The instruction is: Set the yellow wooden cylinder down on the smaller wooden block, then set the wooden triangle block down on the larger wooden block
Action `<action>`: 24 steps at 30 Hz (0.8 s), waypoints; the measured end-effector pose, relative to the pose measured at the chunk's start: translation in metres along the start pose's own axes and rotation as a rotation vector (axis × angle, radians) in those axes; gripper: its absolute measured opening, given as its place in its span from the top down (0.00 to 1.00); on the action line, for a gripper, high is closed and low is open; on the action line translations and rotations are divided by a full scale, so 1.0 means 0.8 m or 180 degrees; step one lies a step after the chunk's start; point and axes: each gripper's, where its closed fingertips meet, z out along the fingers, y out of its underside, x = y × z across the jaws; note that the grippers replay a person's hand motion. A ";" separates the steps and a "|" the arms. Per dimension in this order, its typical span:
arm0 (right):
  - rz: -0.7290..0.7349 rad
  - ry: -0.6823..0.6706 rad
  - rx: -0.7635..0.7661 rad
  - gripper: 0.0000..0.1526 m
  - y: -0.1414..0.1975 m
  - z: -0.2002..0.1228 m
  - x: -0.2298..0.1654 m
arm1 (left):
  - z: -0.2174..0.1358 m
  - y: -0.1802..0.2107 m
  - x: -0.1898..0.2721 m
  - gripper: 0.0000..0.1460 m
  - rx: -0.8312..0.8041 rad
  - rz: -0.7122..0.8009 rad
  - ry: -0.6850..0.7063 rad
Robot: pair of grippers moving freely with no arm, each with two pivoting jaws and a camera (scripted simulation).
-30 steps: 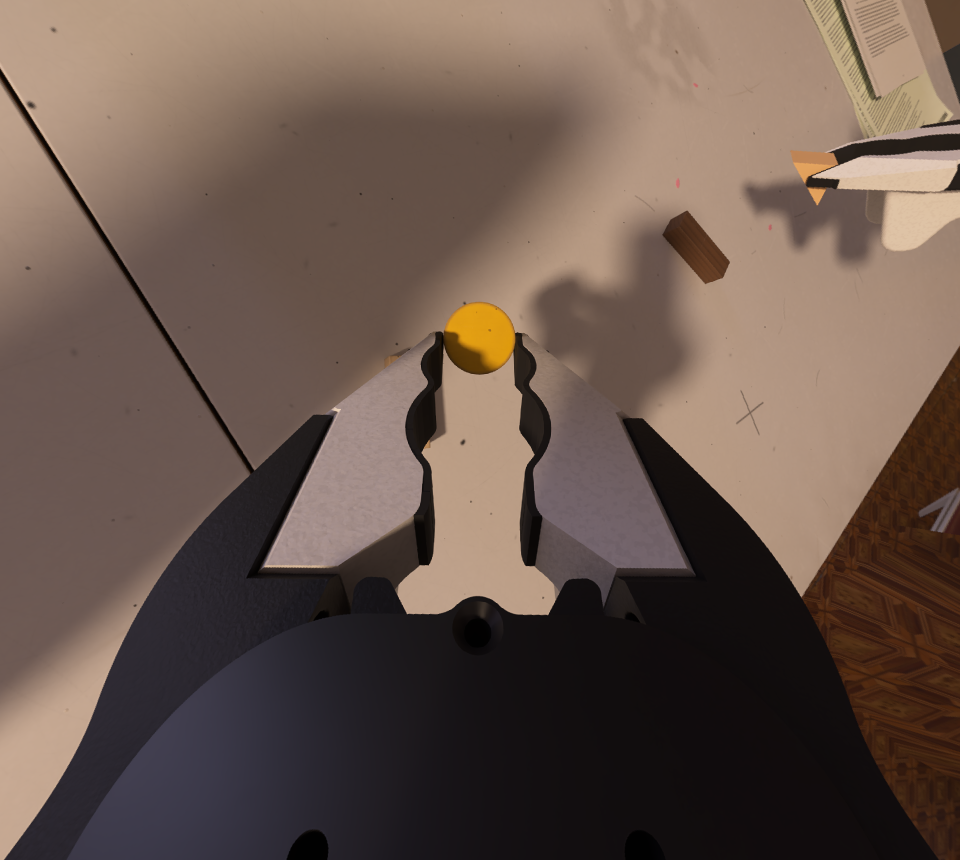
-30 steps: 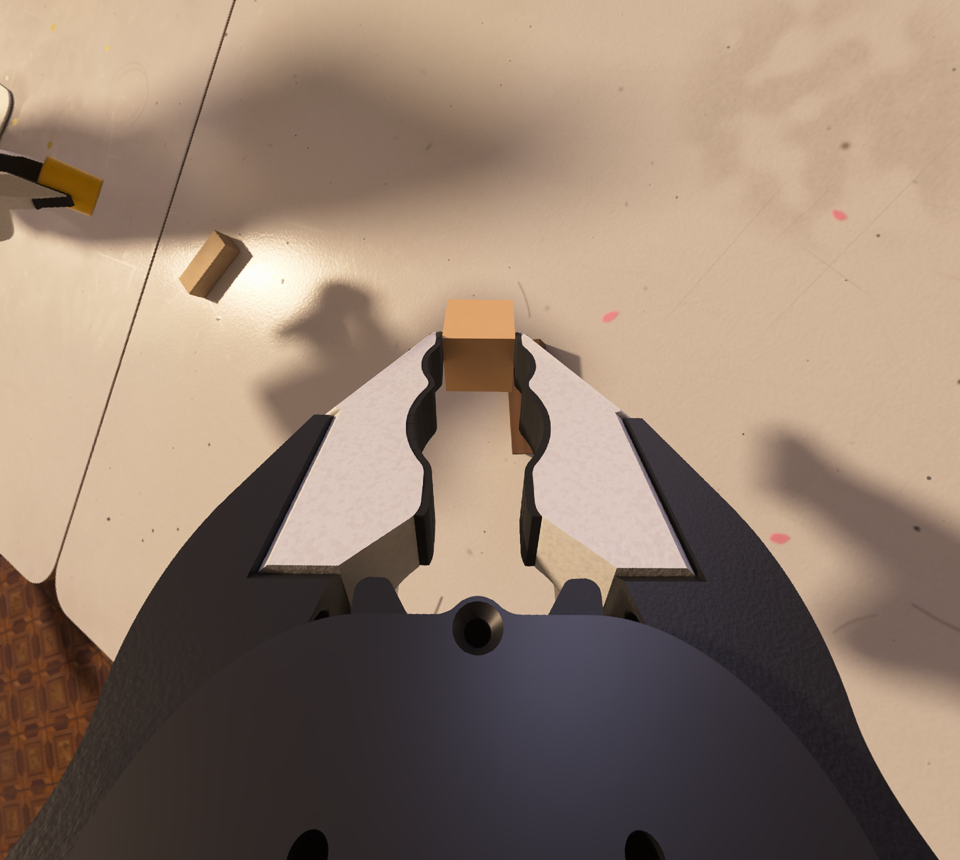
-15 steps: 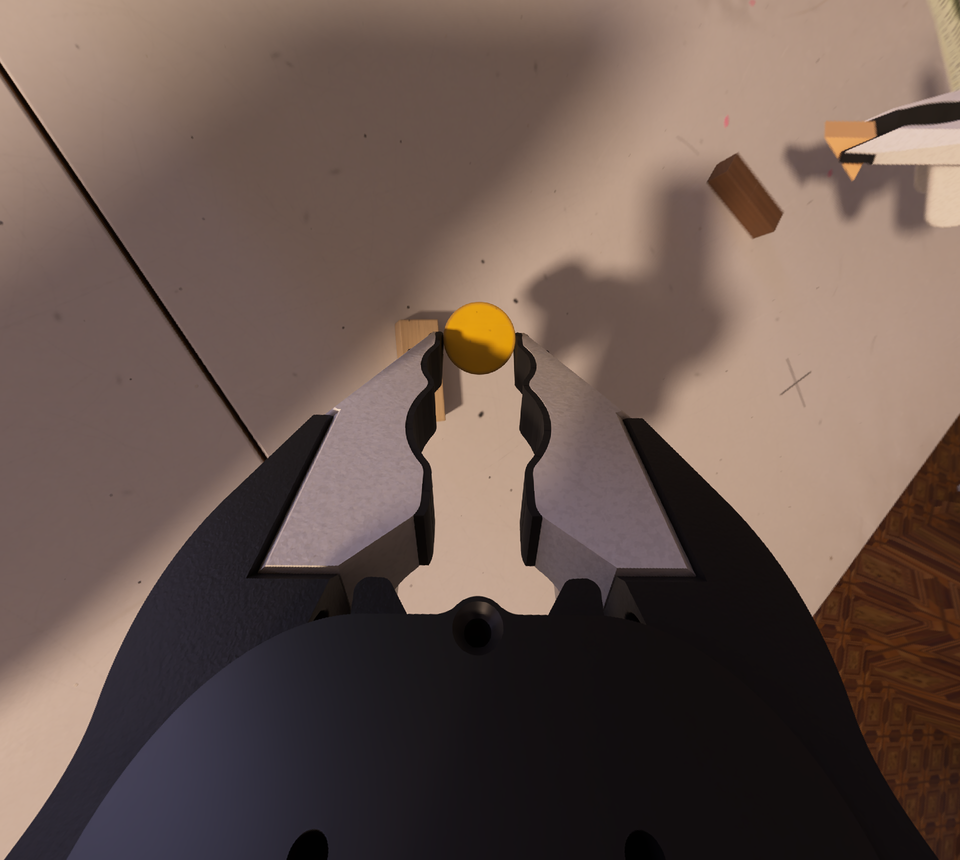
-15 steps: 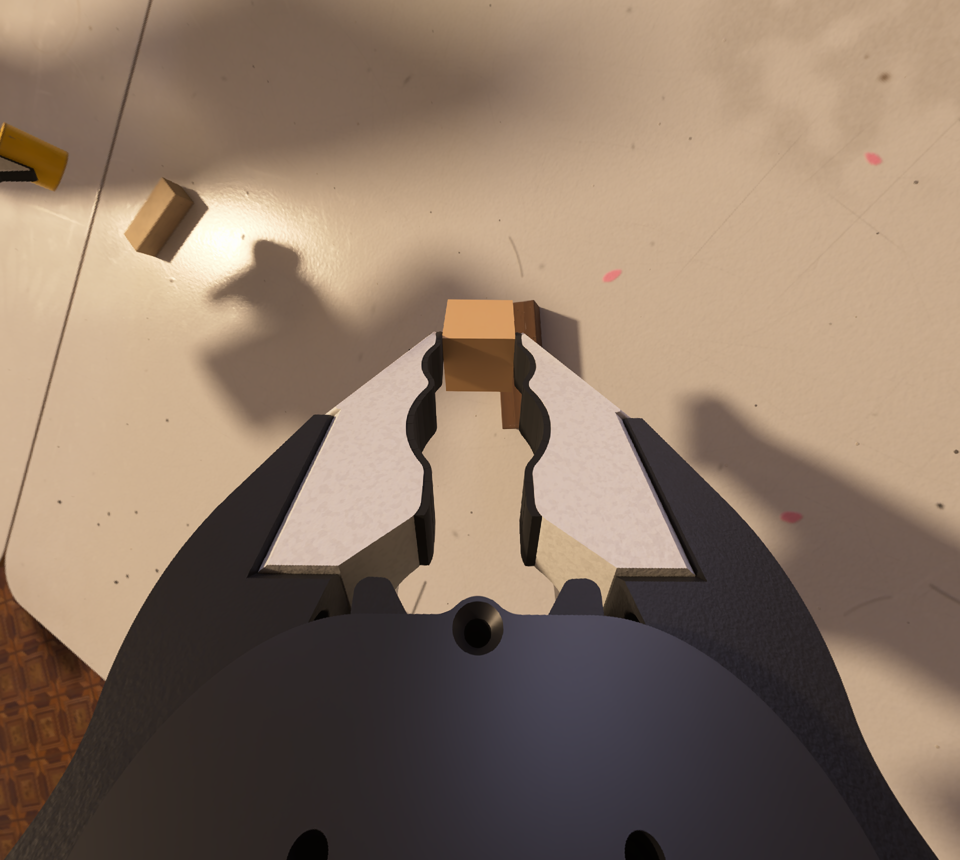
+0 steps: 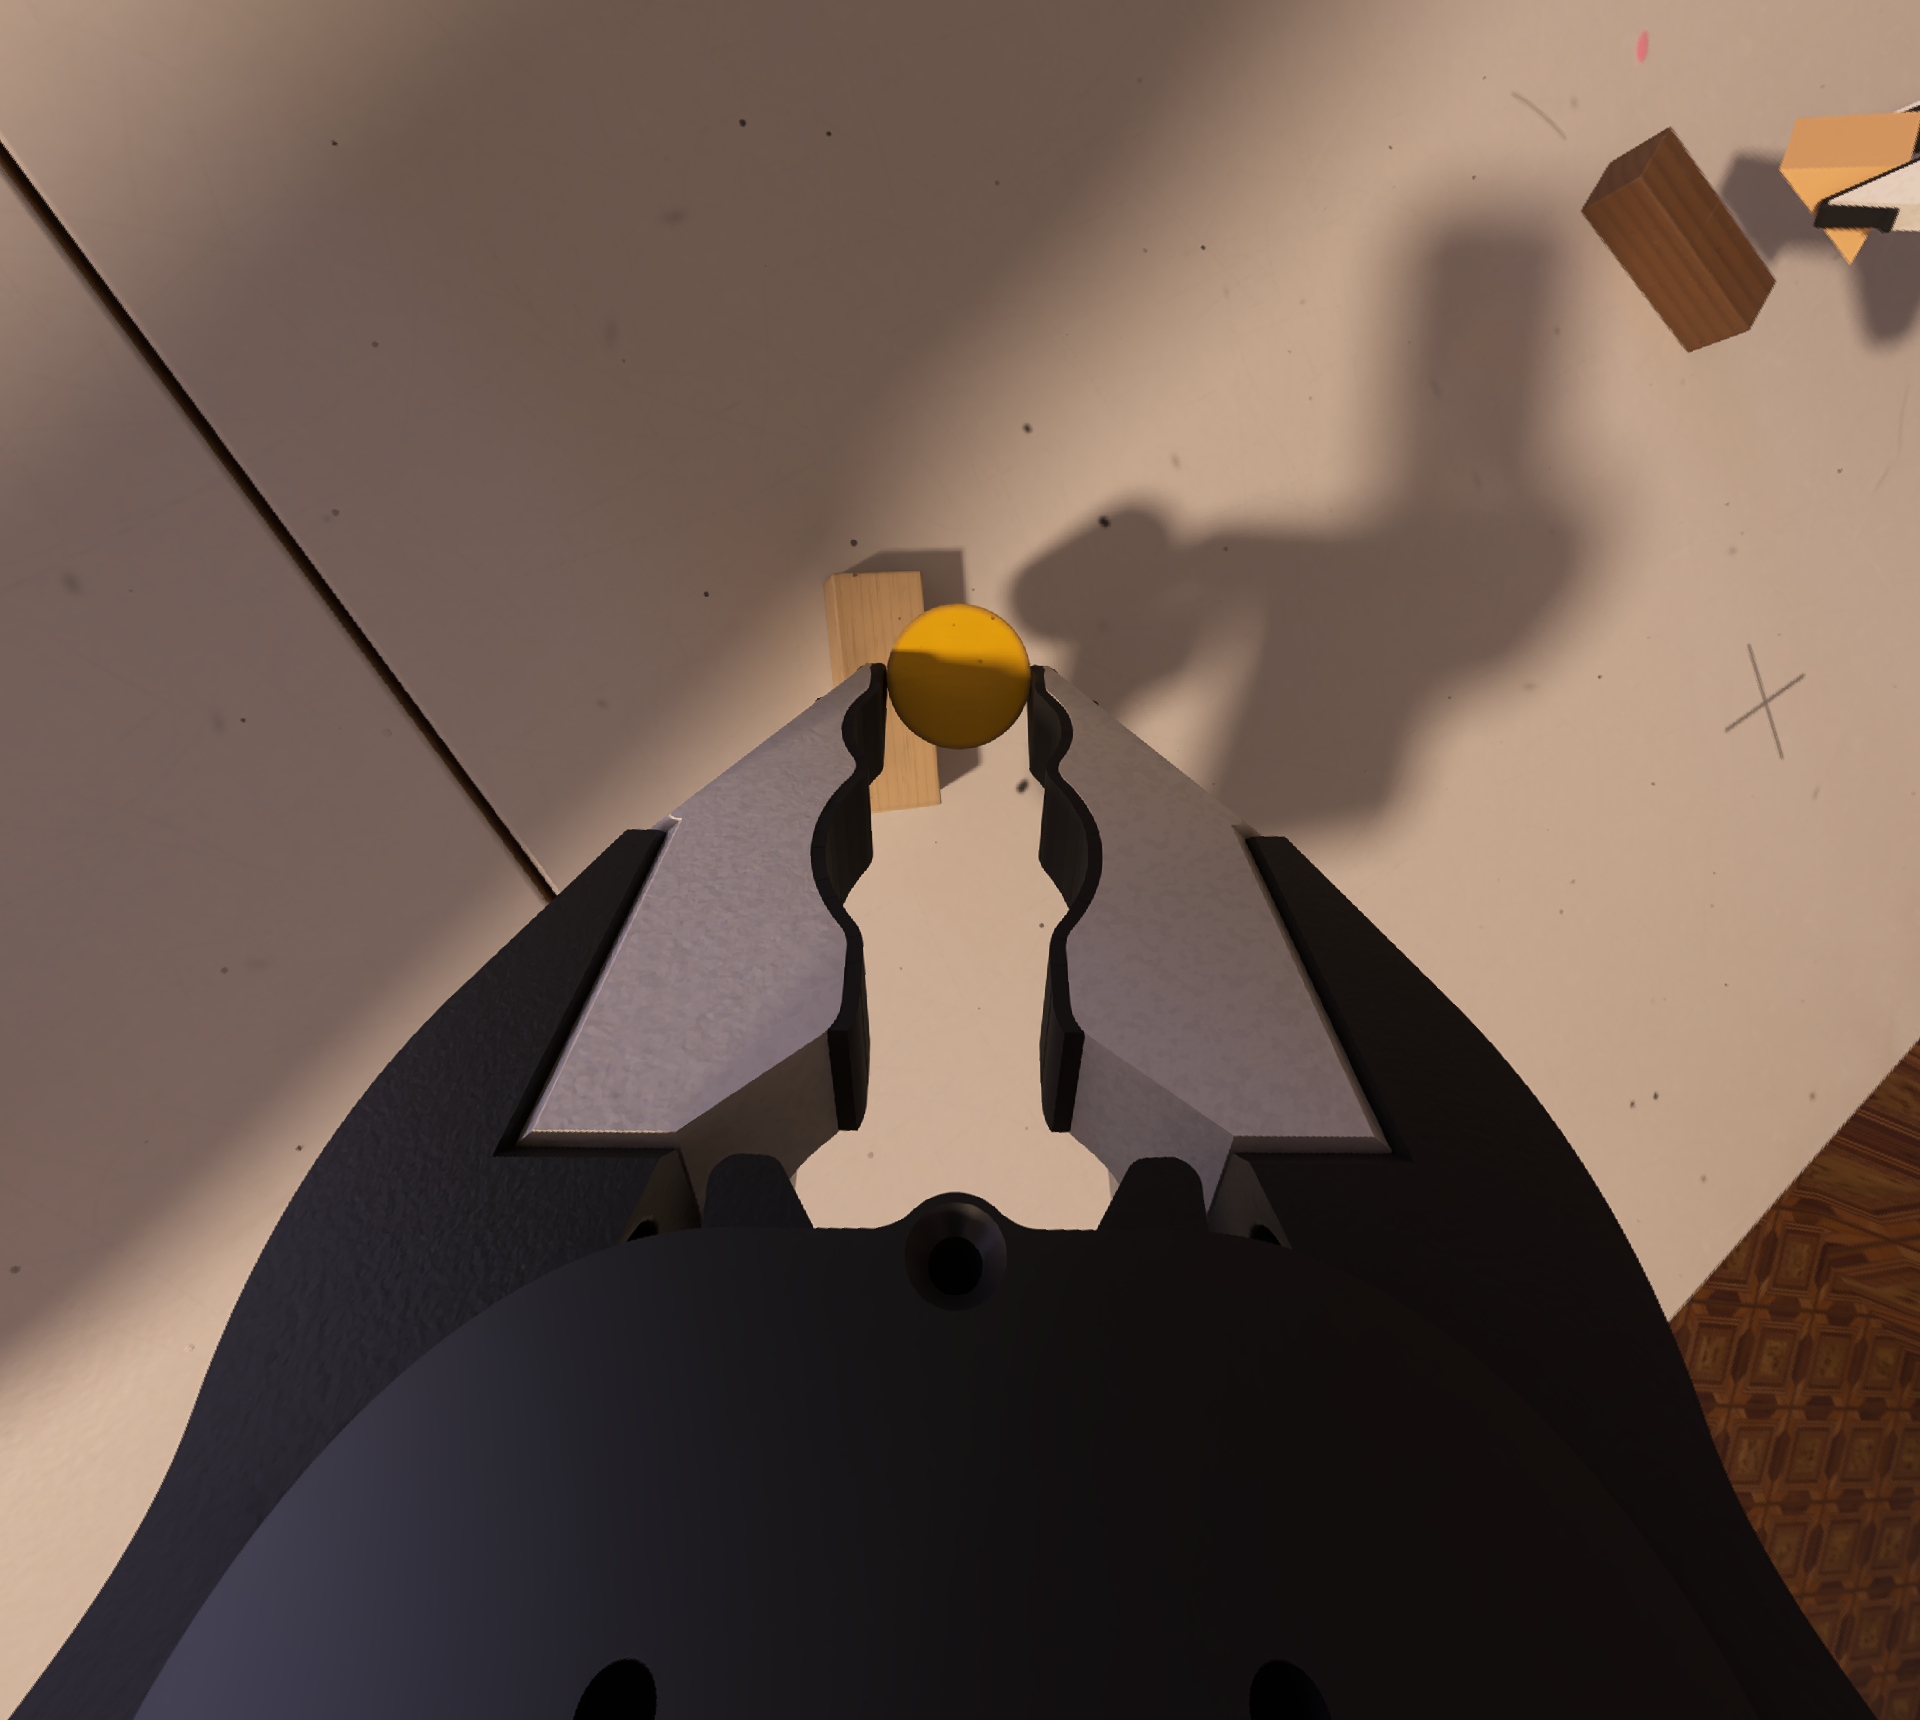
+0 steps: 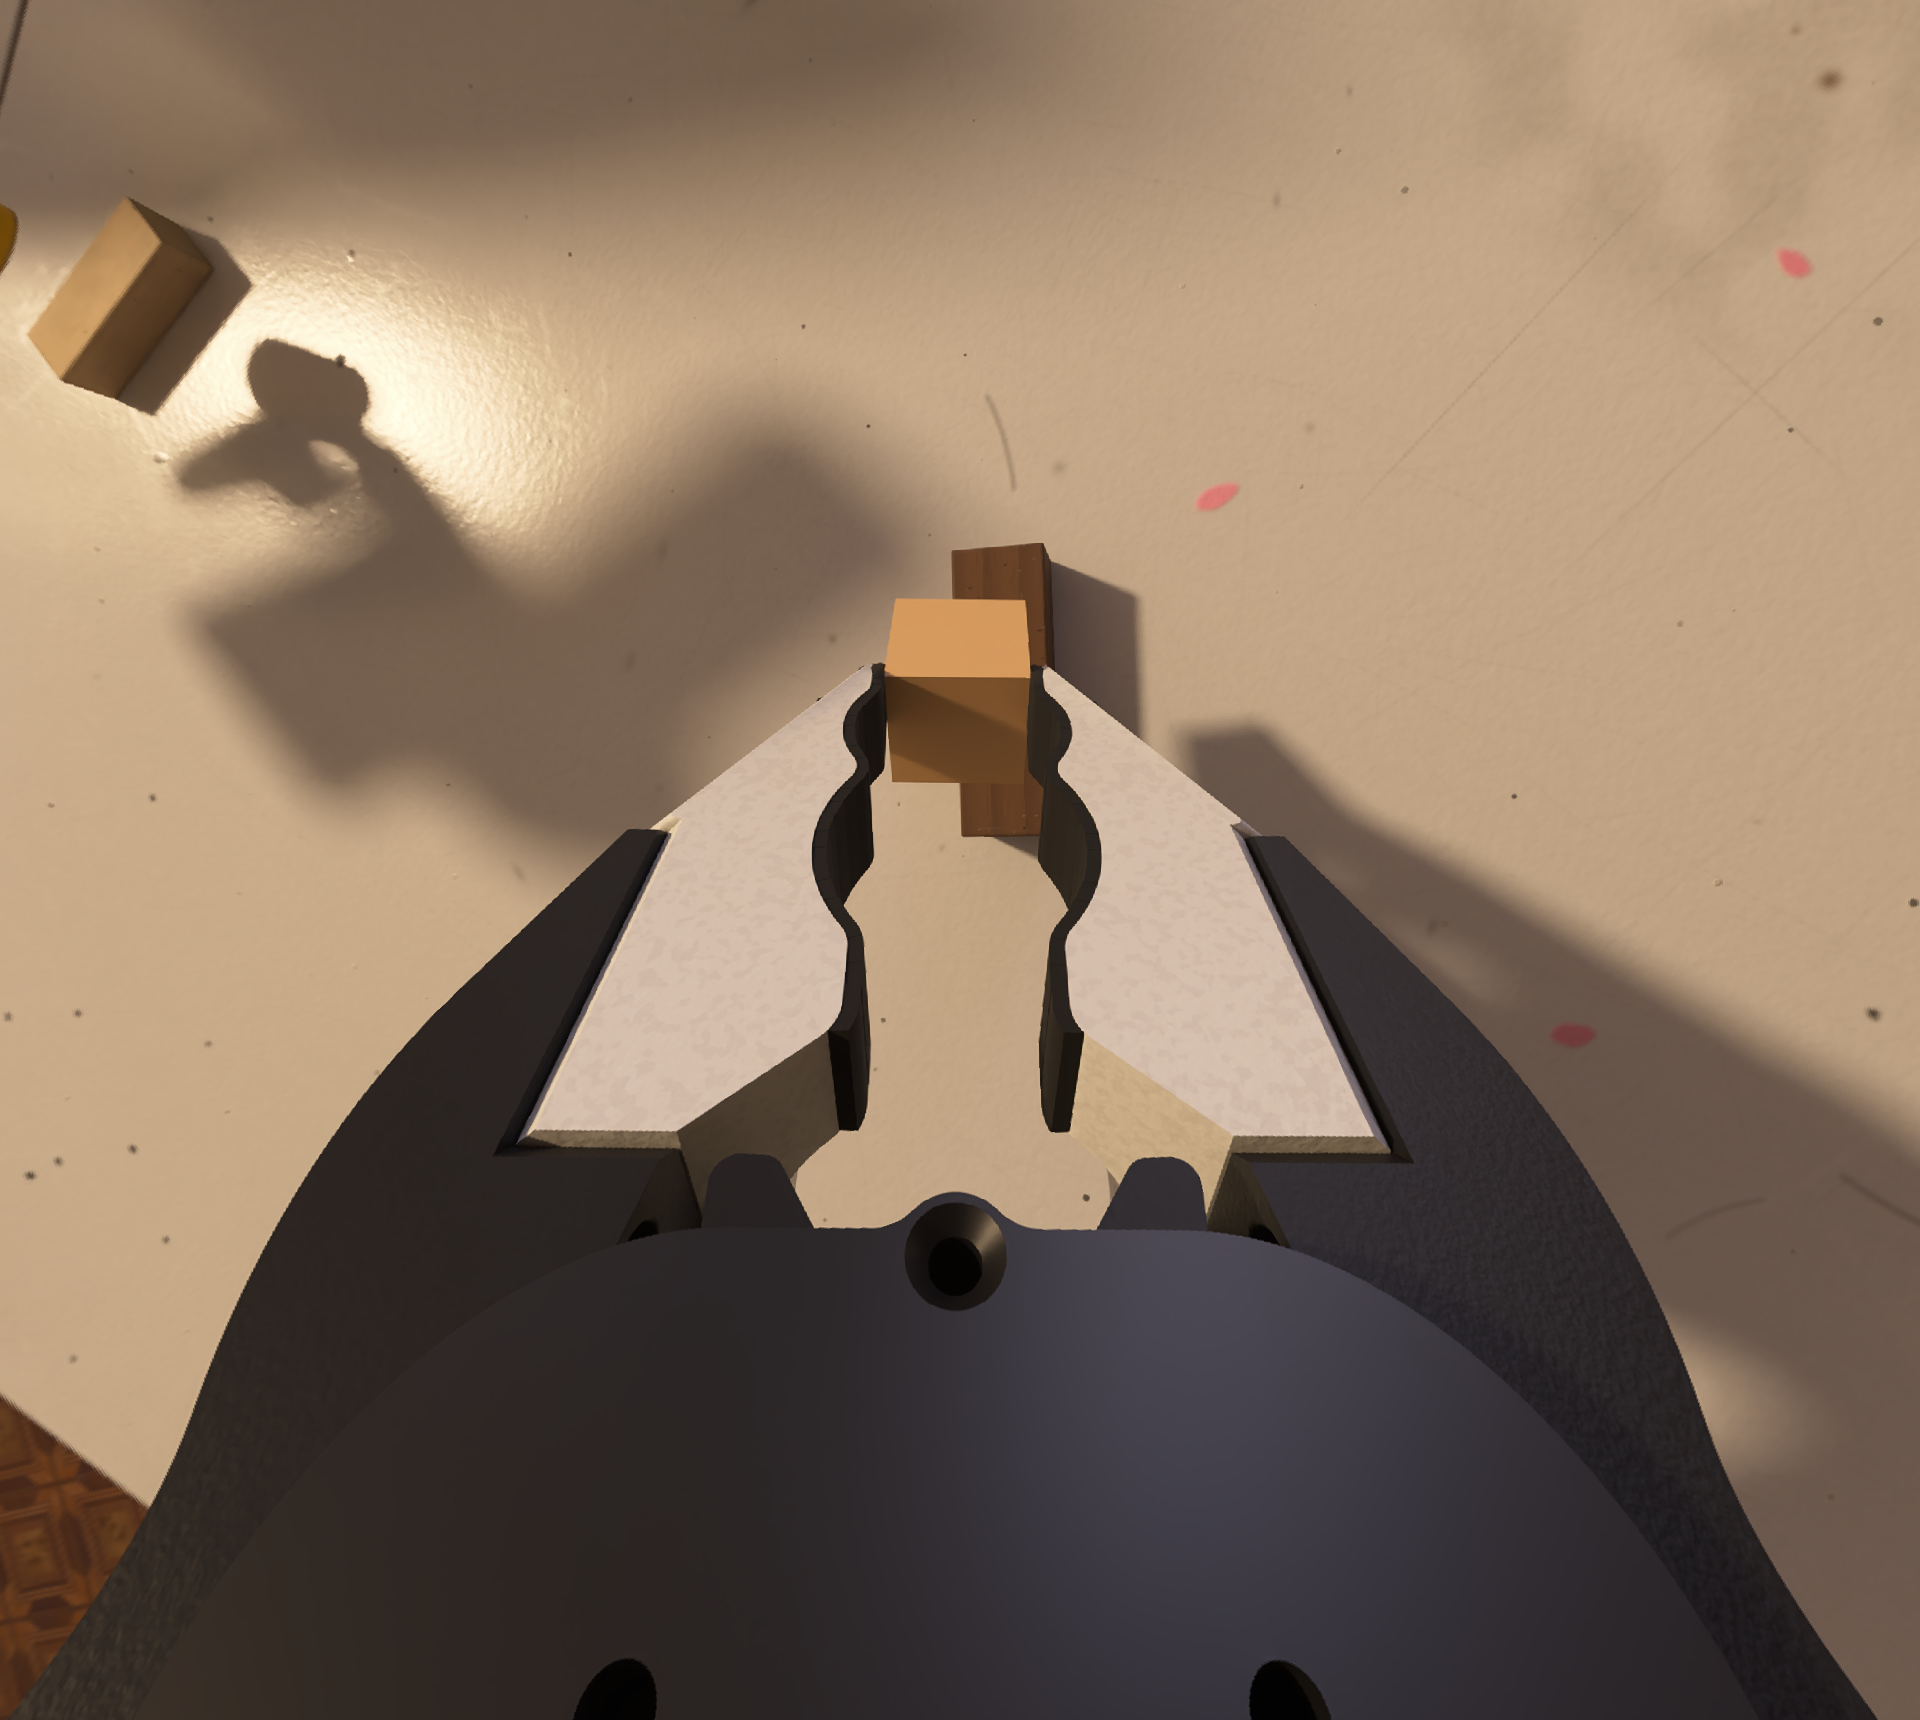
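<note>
My left gripper (image 5: 958, 683) is shut on the yellow wooden cylinder (image 5: 958, 675), seen end-on, held above the pale smaller wooden block (image 5: 878, 621) lying on the table. My right gripper (image 6: 958, 683) is shut on the orange wooden triangle block (image 6: 956, 694), held above the dark brown larger wooden block (image 6: 1000, 574), which it partly hides. The dark block (image 5: 1675, 257) and the triangle block (image 5: 1839, 169) in the other gripper also show at the upper right of the left wrist view. The pale block (image 6: 116, 311) shows at the far left of the right wrist view.
The beige table (image 5: 1143, 216) has a seam (image 5: 281, 517) running diagonally at the left. Its edge and a brown patterned floor (image 5: 1808, 1338) lie at the lower right of the left wrist view, and the floor (image 6: 52, 1525) at the lower left of the right wrist view.
Both grippers have come lower and closer to the table. The pale block has come into view under the cylinder, and the dark block now shows beyond the triangle block.
</note>
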 end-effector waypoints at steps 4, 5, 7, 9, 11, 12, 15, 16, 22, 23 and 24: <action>-0.0092 0.0069 0.0009 0.83 0.004 0.008 0.003 | 0.009 0.005 -0.004 0.82 0.0014 -0.0005 -0.0037; -0.0117 0.0091 0.0010 0.83 0.006 0.010 0.004 | 0.012 0.007 -0.005 0.82 0.0020 -0.0009 -0.0048; -0.0155 0.0127 0.0028 0.83 0.009 0.014 0.005 | 0.017 0.010 -0.006 0.82 0.0033 -0.0001 -0.0078; -0.0170 0.0124 0.0071 0.83 0.010 0.018 0.006 | 0.021 0.012 -0.008 0.82 0.0060 0.0009 -0.0101; -0.0178 0.0115 0.0101 0.83 0.011 0.020 0.007 | 0.023 0.013 -0.009 0.82 0.0087 0.0004 -0.0109; -0.0181 0.0120 0.0105 0.83 0.012 0.022 0.007 | 0.023 0.013 -0.009 0.82 0.0092 0.0003 -0.0119; -0.0216 0.0155 0.0120 0.83 0.014 0.025 0.008 | 0.023 0.013 -0.009 0.82 0.0133 0.0002 -0.0144; -0.0222 0.0161 0.0130 0.83 0.015 0.026 0.008 | 0.024 0.013 -0.009 0.82 0.0147 -0.0006 -0.0147; -0.0382 0.0275 0.0157 0.83 0.016 0.028 0.010 | 0.024 0.012 -0.009 0.82 0.0115 -0.0105 -0.0193; -0.0423 0.0310 0.0140 0.78 0.016 0.029 0.010 | 0.024 0.012 -0.009 0.82 0.0102 -0.0135 -0.0177; -0.0454 0.0332 0.0125 0.73 0.017 0.030 0.011 | 0.024 0.012 -0.009 0.82 0.0090 -0.0155 -0.0170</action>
